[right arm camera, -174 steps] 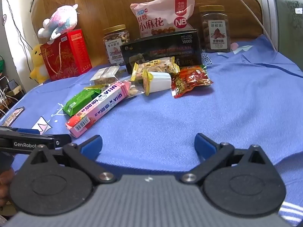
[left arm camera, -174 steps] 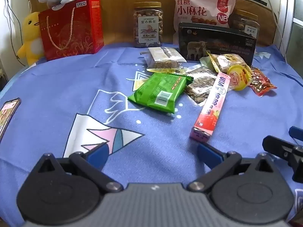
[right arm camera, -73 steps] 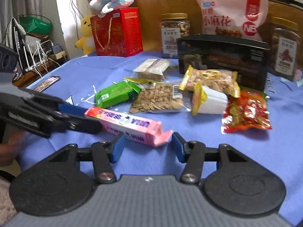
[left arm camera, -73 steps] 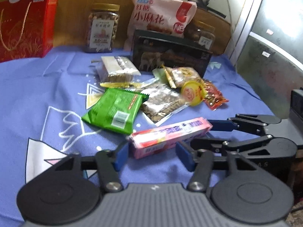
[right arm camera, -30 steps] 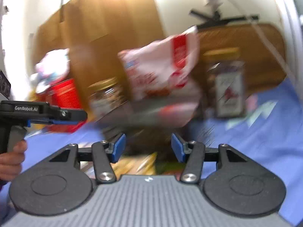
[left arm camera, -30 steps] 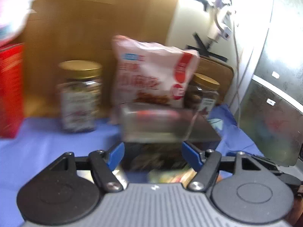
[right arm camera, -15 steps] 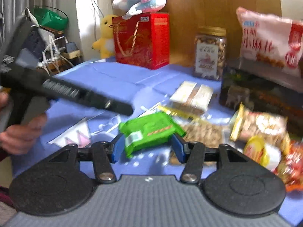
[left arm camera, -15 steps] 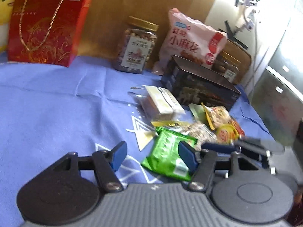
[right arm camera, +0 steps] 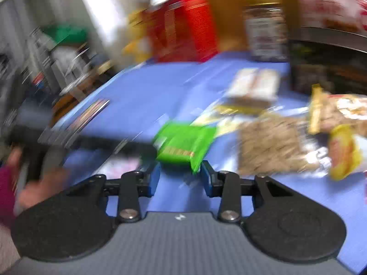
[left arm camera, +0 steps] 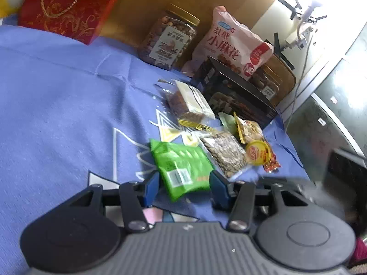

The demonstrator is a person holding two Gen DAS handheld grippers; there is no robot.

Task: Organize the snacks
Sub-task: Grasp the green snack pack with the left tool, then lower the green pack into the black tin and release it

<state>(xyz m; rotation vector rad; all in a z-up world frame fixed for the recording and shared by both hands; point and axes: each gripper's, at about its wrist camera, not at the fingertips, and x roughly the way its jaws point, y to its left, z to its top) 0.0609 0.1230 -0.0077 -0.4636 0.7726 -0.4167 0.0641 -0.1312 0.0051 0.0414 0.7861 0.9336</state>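
We have both grippers converging on the flat green foil snack packet (left arm camera: pixel 183 167), which lies on the blue printed cloth (left arm camera: pixel 57 96) over the worktop, at the near edge of the loose pile and just beside the clear bag of sunflower seeds (left arm camera: pixel 223 153). The left gripper (left arm camera: pixel 183 186) has its blue pads either side of the packet's near end, jaws closing, though a sliver of gap shows, so we judge it not yet clamped. The right gripper (right arm camera: pixel 180 178) comes at a corner of the same packet (right arm camera: pixel 185 144) with jaws also closing; blur hides whether its pads touch. The step in hand, as we read it, is picking up this packet. Next we need both pads firmly on it, then a lift clear of the seeds, probably toward the black box (left arm camera: pixel 231 96) at the back.
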